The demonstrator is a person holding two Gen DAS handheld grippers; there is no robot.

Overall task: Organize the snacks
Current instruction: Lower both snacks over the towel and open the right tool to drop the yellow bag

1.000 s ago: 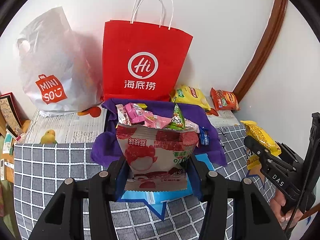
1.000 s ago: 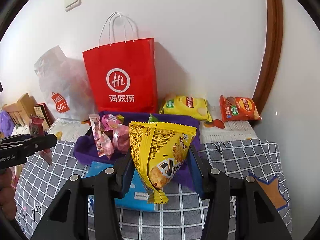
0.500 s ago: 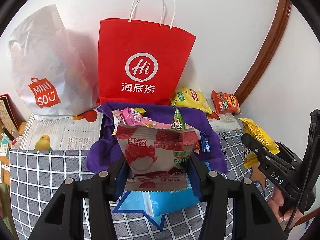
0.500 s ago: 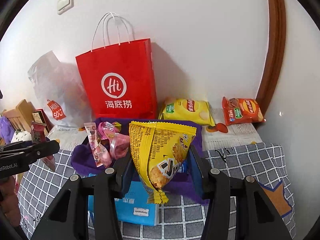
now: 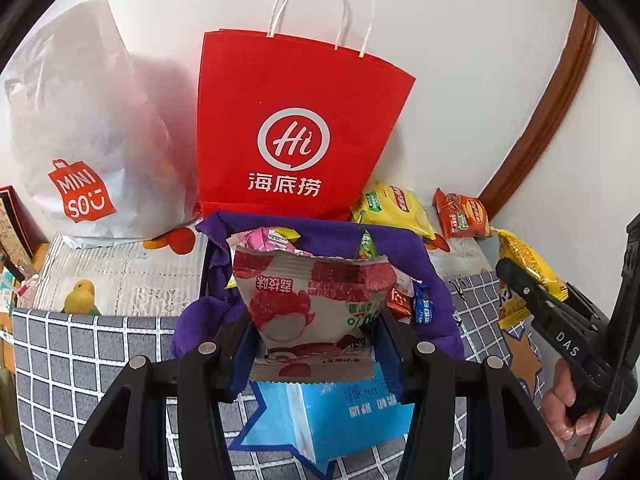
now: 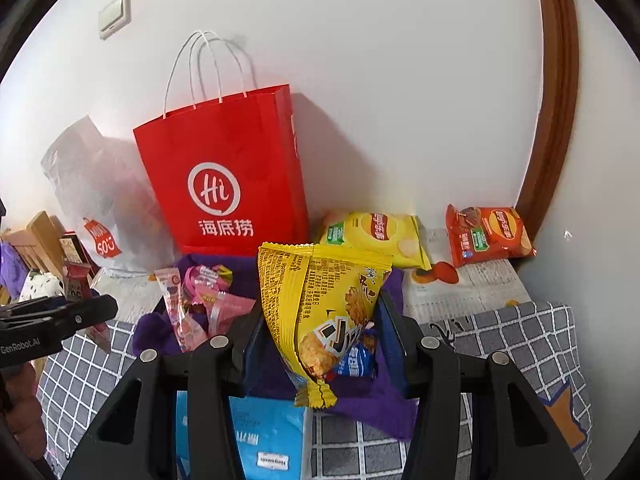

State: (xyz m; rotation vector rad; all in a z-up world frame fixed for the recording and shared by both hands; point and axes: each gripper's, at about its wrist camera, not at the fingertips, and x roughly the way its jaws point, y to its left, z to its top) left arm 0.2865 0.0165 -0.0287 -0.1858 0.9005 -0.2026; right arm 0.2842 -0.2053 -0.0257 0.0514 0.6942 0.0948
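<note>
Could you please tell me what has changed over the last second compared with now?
Both grippers carried their packets forward toward the purple-lined box and the red bag, which now loom larger. The left gripper still clamps the red-and-white packet, the right gripper the yellow packet. Snacks on the table stayed put.

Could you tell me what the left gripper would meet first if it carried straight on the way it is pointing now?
Most likely the purple cloth-lined box of snacks just beyond the red and white packet that the left gripper holds; the red paper bag stands behind it. Depth is hard to judge.
</note>
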